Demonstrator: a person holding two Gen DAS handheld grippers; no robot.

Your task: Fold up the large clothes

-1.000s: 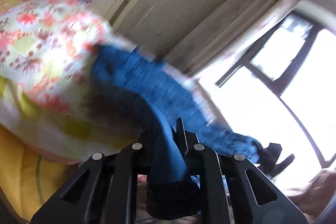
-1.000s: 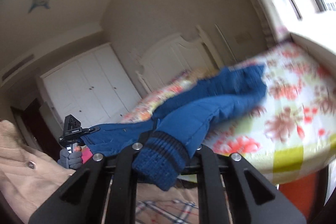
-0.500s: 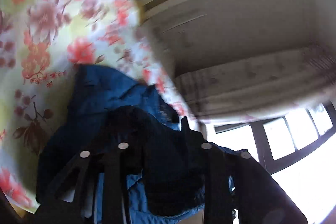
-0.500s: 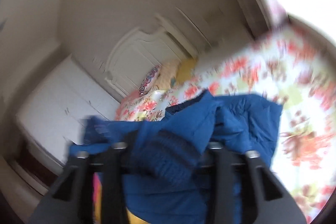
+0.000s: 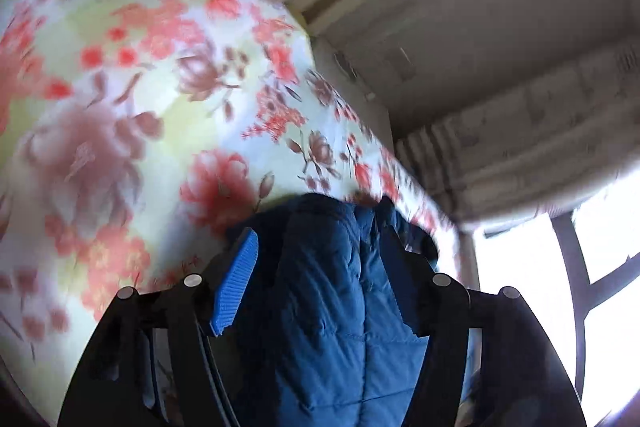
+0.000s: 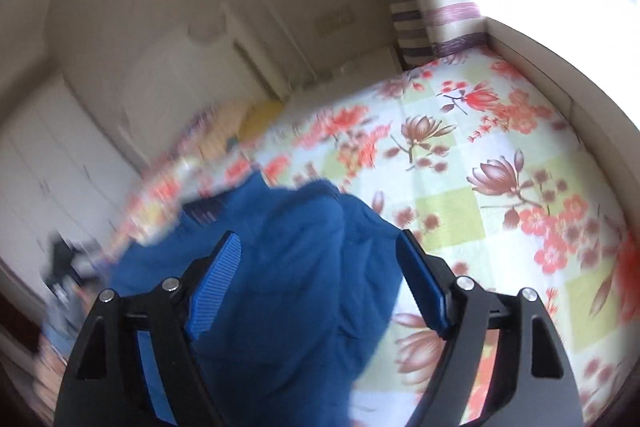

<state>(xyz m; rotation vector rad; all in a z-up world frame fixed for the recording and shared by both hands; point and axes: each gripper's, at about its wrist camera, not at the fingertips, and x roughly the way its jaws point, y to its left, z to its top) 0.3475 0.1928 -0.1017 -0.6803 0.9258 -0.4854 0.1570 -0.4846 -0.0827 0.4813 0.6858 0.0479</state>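
A blue quilted jacket (image 5: 332,307) lies bunched on the floral bed sheet (image 5: 140,107). My left gripper (image 5: 318,223) straddles a fold of it, and its jaws are opening. The left blue pad (image 5: 236,287) stands clear of the cloth. In the right wrist view the same jacket (image 6: 288,267) spreads over the sheet (image 6: 480,167). My right gripper (image 6: 318,235) is open above it. Both pads (image 6: 216,291) are apart from the loose cloth between them.
A white headboard (image 6: 180,75) and a yellow pillow (image 6: 260,115) are at the bed's far end. White wardrobe doors (image 6: 40,155) stand on the left. A window ledge (image 6: 540,59) borders the bed, with a bright window (image 5: 560,287) and a curtain (image 5: 500,155).
Both grippers swung out over the bed with the jacket's cuffs. Both were shut on the cloth and now stand apart, and the jacket has dropped onto the sheet.
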